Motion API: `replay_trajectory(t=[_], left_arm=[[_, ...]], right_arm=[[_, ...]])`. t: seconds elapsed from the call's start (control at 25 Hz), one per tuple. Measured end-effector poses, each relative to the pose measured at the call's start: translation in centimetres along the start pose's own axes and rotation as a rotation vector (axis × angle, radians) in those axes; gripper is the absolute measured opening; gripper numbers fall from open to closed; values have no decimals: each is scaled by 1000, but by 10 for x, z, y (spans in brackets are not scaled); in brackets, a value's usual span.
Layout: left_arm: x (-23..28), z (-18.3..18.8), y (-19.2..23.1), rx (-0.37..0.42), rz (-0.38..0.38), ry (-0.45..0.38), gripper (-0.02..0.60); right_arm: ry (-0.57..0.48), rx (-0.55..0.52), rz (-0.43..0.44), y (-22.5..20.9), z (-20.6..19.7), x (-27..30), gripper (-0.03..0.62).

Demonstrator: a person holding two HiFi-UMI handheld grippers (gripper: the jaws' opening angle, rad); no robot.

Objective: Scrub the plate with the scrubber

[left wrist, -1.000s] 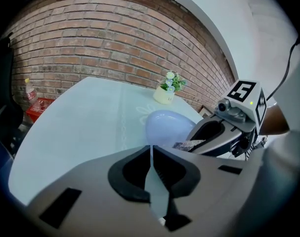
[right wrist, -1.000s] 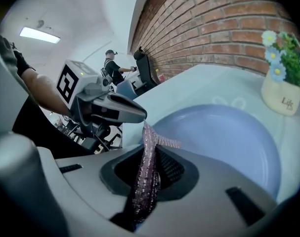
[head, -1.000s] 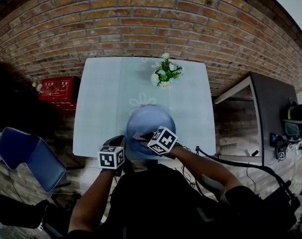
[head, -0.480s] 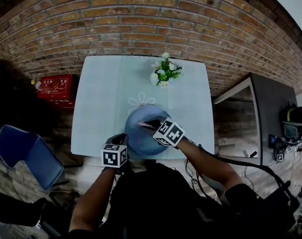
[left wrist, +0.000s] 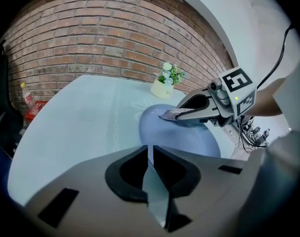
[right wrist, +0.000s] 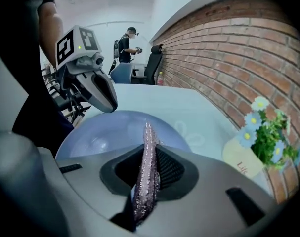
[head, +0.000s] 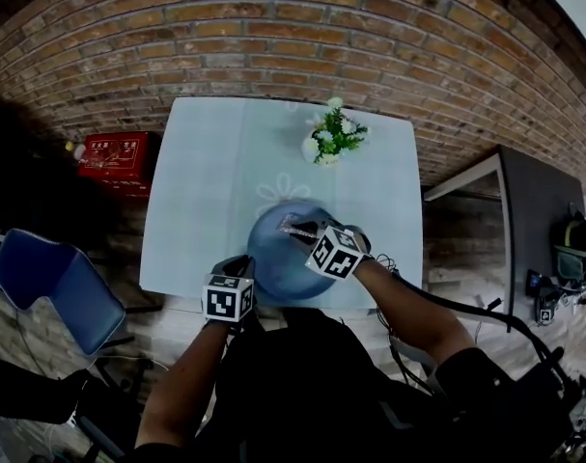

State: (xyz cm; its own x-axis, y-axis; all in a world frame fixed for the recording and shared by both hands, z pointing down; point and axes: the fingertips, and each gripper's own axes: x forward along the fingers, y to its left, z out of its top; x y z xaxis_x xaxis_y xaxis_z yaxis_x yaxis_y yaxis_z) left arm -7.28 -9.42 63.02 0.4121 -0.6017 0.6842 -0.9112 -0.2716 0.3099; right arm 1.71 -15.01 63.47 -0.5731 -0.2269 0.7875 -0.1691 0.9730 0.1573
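plate [left wrist: 189,137] held at its rim in my left claw [left wrist: 150,154], right claw [right wrist: 149,147] clenched on the scrubber [right wrist: 146,181] over it; scrubbing seems under way, unfinished.

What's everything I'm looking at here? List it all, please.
table: one, pale blue, centre
plate: one, blue, table's near edge
scrubber: one, silvery, over the plate
flower pot: one, white, table's far side
box: one, red, floor left of table
chair: one, blue, near left
desk: one, dark, right
left gripper: one, grey, shut on plate's rim
right gripper: one, grey, shut on scrubber
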Motion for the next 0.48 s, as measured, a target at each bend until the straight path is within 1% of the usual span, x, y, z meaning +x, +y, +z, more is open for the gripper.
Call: replay_trajectory(t=[0.16, 0.24, 0.36, 0.48], left_arm=[[1, 0, 4, 5, 12, 4, 28], [1, 0, 5, 9, 16, 8, 28], [1, -2, 6, 17, 20, 15, 28], [1, -2, 7, 19, 24, 16, 28]], right_arm=[[60, -54, -2, 4, -14, 9, 67], [85, -17, -1, 5, -20, 13, 67], [113, 79, 5, 3, -25, 15, 68], [139, 131, 3, 4, -31, 14, 69]])
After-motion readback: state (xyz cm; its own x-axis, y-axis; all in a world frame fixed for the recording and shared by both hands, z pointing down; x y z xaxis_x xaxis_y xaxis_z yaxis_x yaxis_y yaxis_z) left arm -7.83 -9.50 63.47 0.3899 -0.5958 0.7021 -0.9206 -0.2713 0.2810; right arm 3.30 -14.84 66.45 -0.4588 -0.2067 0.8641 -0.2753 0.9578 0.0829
